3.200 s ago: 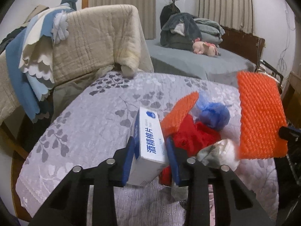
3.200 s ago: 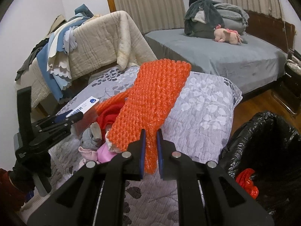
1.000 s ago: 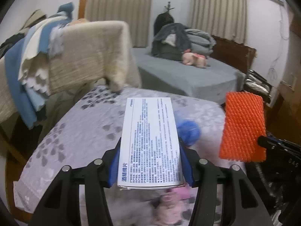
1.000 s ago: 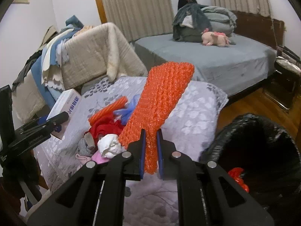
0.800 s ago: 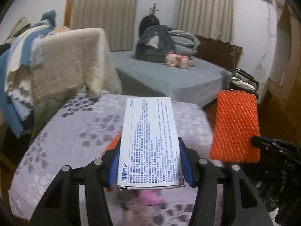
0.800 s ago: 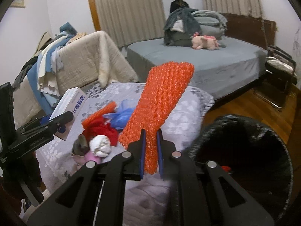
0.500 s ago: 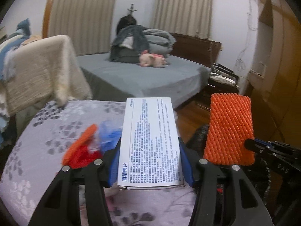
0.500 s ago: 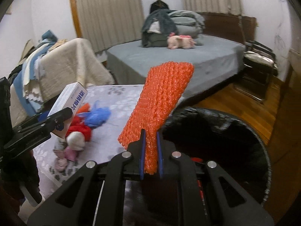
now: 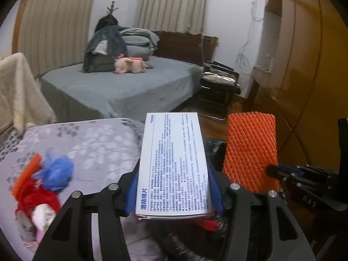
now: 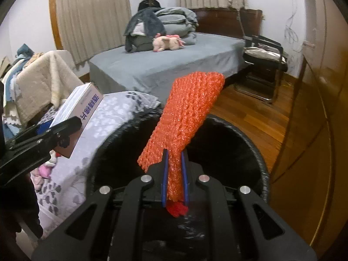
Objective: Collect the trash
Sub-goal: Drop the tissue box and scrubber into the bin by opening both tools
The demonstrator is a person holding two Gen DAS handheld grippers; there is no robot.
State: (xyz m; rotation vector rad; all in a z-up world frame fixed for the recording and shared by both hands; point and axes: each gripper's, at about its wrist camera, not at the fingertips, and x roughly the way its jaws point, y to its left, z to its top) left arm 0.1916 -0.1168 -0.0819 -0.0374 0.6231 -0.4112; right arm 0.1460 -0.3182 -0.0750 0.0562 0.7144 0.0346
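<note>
Trash: one box (image 9: pixel 173 165), one orange mesh (image 10: pixel 187 117).

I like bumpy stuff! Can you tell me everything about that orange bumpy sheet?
The orange bumpy sheet looks like foam mesh wrap, bright orange, with a knobbly net pattern all over. It is a flat, bendy strip. The right tool pinches its narrow lower end, and the wide end sticks up, leaning right. It hangs above the open black trash bag. Nothing else touches it.
</note>
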